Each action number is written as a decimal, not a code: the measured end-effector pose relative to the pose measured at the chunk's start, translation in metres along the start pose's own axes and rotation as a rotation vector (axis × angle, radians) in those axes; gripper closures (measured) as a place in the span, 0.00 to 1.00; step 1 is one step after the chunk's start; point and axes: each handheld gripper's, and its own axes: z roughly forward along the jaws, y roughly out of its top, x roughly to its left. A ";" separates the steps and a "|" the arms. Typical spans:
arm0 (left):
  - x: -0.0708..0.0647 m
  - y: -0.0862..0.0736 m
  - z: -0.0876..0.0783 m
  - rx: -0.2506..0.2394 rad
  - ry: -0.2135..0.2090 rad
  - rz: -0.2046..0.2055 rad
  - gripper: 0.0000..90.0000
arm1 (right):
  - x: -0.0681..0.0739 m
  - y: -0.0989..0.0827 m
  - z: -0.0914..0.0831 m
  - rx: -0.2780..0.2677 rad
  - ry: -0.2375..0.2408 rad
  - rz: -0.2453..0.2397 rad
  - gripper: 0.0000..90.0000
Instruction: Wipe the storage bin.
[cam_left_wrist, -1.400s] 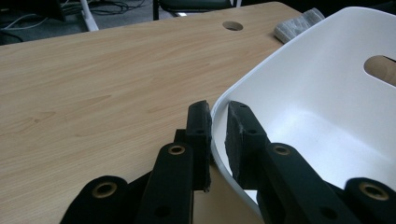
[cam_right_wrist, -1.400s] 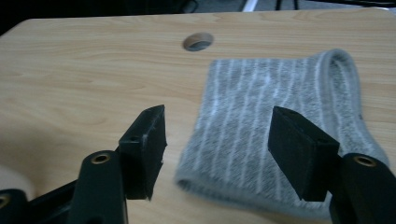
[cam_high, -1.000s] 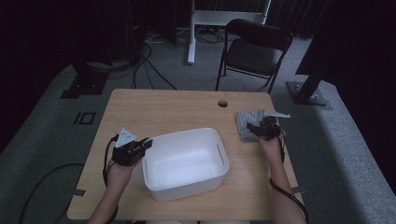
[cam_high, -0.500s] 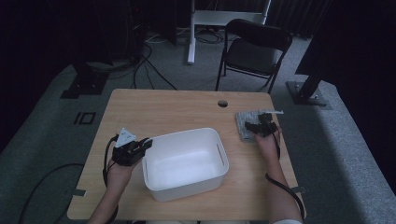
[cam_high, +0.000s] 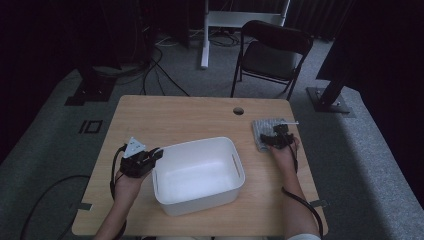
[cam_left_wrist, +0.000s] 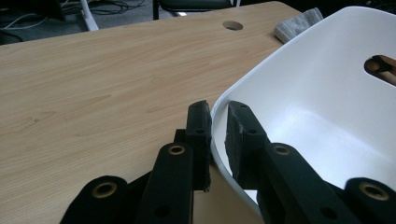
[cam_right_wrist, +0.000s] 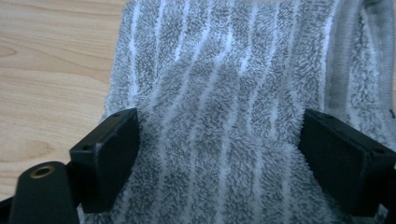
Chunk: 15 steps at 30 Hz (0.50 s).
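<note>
— High view first: where do things lie?
— A white tub (cam_high: 200, 175) sits mid-table (cam_high: 165, 115); a grey striped towel (cam_high: 264, 131) lies folded near the right edge, the right gripper (cam_high: 278, 140) over it.
— Left gripper view?
— The left gripper (cam_left_wrist: 217, 123) is clamped on the tub's rim.
— Right gripper view?
— Its jaws have just been opening and stand wide apart above the towel (cam_right_wrist: 233, 93), pinching nothing.

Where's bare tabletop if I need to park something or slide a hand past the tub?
The broad strip behind the white tub, running from the table's left edge to the round hole, is bare. So is the gap between the tub and the grey towel. It is tight where the left claw pinches the tub's rim, and at the towel under the right claw.
</note>
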 end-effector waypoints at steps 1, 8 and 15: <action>0.000 0.000 0.000 0.000 0.001 0.001 0.88 | 0.000 0.000 0.000 0.007 -0.002 -0.006 0.16; 0.000 0.000 0.000 0.000 0.002 -0.001 0.88 | 0.005 0.003 -0.004 0.049 -0.018 -0.036 0.36; 0.000 0.000 0.000 0.001 0.002 0.001 0.88 | 0.010 0.004 -0.008 0.063 -0.012 -0.036 0.54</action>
